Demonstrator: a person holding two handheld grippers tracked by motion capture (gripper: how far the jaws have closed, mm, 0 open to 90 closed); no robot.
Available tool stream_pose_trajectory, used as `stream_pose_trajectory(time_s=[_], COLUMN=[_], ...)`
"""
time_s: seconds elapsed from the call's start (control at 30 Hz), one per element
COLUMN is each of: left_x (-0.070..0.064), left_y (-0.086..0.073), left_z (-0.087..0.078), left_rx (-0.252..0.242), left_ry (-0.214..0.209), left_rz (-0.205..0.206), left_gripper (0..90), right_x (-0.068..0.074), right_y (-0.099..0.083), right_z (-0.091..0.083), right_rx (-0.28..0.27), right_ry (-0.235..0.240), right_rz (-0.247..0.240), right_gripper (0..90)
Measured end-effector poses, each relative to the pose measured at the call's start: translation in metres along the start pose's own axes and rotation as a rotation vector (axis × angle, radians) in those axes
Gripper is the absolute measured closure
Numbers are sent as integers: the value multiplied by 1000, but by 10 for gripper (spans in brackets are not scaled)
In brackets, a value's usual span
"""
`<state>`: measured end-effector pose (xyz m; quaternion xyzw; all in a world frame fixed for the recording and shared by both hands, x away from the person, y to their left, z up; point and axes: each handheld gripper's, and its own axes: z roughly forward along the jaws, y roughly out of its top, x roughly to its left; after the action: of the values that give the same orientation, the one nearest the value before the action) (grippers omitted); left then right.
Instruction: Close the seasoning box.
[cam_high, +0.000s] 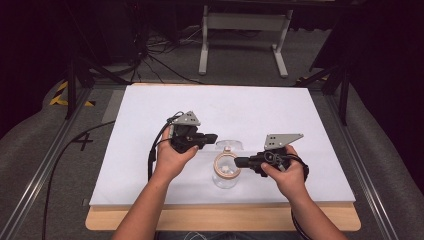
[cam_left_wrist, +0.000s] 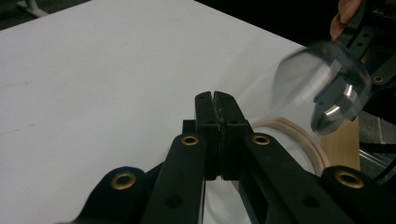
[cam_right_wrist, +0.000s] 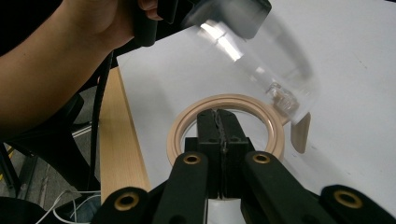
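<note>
From the high view, a person's two forearms reach in over a white bench; the left claw sits just behind a clear glass jar with a tan ring at its mouth, near the bench's front middle, and a clear lid hangs between the left claw's tip and the jar; the right claw meets the jar's rim from the right side; the left hand and right hand grip the tools. In the left gripper view, the left claw has its jaws pressed together, though I cannot tell whether they pinch anything; the blurred clear lid floats above the tan ring, with the other tool behind it. In the right gripper view, the right claw is closed tight at the near edge of the tan ring; the blurred lid tilts above it.
</note>
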<state>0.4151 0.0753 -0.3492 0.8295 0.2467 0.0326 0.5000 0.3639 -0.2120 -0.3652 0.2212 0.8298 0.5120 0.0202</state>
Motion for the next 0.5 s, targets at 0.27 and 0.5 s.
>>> stream_pose_trajectory(time_s=[0.27, 0.5], left_x=[3, 6], left_y=[0, -1], left_z=[-6, -13], left_rx=[-25, -5], left_ry=[2, 15], left_rz=[-15, -20], left_gripper=[887, 870], right_x=[1, 4], right_y=[0, 0], right_z=[0, 1], right_rx=[7, 34], right_ry=[4, 19], right_rz=[-1, -8], right_gripper=[900, 900])
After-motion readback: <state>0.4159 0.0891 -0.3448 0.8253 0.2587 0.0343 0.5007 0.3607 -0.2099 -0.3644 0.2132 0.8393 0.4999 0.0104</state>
